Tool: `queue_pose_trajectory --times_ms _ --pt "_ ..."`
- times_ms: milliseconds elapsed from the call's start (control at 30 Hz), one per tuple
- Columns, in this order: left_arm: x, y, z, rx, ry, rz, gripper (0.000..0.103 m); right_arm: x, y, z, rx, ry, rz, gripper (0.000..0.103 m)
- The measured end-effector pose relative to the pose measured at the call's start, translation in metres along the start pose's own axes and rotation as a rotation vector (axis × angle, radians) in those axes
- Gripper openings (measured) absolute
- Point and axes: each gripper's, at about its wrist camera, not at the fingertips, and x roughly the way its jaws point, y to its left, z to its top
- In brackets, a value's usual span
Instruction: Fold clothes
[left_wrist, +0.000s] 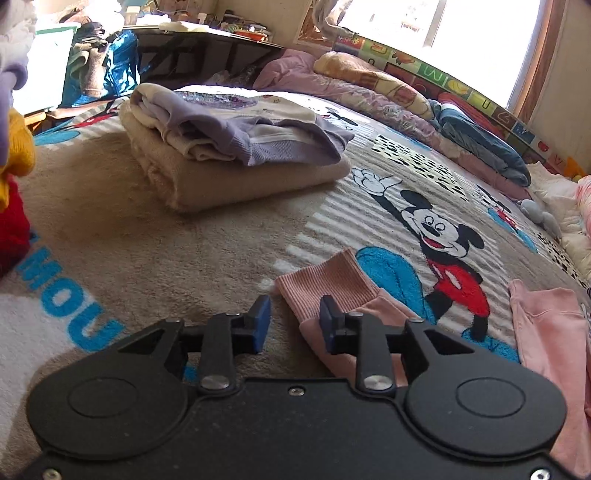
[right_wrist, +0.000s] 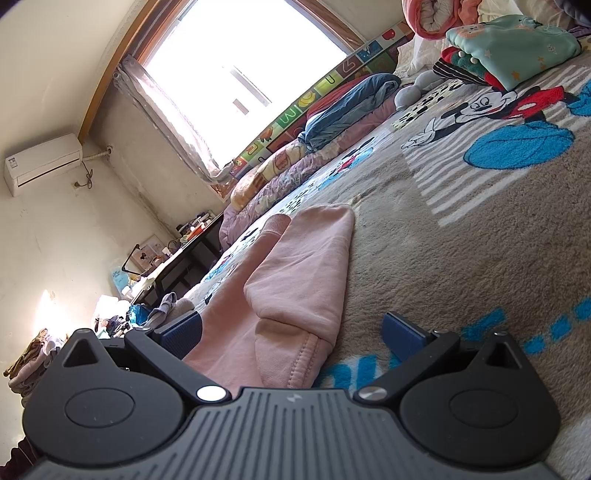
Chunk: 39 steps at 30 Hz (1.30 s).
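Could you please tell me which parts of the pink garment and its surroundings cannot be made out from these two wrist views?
- Pink cotton garment: its type is unclear; the right gripper body hides its near part in the right wrist view.
- Ribbed pink cuff: the left wrist view shows the sleeve passing under the left gripper, hiding its join.
- Folded lilac sweatshirt: overexposed print, left wrist view.

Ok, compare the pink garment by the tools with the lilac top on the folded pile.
The pink garment lies spread flat on the blanket, unfolded; the lilac top is folded. The pink garment rests directly on the bed, while the lilac top sits atop a beige folded blanket. Both have ribbed cuffs.
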Motion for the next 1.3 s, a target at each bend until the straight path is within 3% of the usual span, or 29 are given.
queue_pose_trajectory --times_ms 67,167,233,300,433,533,633,767,967,1067,1133,1167,1300 --pt "-0.01 -0.008 0.001 0.026 -0.032 0.026 0.046 0.0 0.001 0.0 -0.002 0.002 -0.003 0.103" --pt "-0.023 -0.017 -0.002 -0.01 -0.026 0.011 0.051 0.001 0.002 0.0 -0.005 0.005 -0.007 0.103" --pt "-0.032 -0.028 -0.007 -0.059 -0.011 -0.028 0.058 0.001 0.002 0.0 -0.007 0.007 -0.01 0.103" --pt "-0.041 -0.042 -0.013 -0.103 0.006 -0.073 0.06 0.002 0.003 0.001 -0.009 0.009 -0.013 0.103" --pt "-0.066 -0.083 -0.033 -0.156 0.037 -0.214 0.071 0.003 0.005 0.001 -0.015 0.017 -0.027 0.103" --pt "-0.079 -0.109 -0.045 -0.153 0.06 -0.308 0.071 0.004 0.01 0.001 -0.034 0.034 -0.059 0.103" --pt "-0.085 -0.135 -0.054 -0.119 0.057 -0.34 0.071 0.005 0.017 0.003 -0.045 0.074 -0.096 0.103" --pt "-0.077 -0.157 -0.064 -0.028 0.048 -0.34 0.071 0.004 0.005 0.021 0.078 0.125 -0.066 0.103" --pt "-0.051 -0.167 -0.08 -0.017 0.096 -0.359 0.071 0.038 -0.01 0.062 0.153 0.161 -0.102 0.099" --pt "-0.044 -0.17 -0.085 -0.001 0.116 -0.372 0.071 0.069 -0.015 0.08 0.13 0.197 -0.132 0.09" --pt "-0.041 -0.171 -0.086 0.012 0.124 -0.377 0.071 0.092 -0.019 0.091 0.11 0.215 -0.148 0.071" --pt "-0.039 -0.171 -0.087 0.013 0.13 -0.379 0.071 0.101 -0.02 0.096 0.098 0.217 -0.158 0.067" --pt "-0.03 -0.17 -0.086 -0.008 0.156 -0.397 0.071 0.138 -0.025 0.114 0.074 0.211 -0.175 0.064"
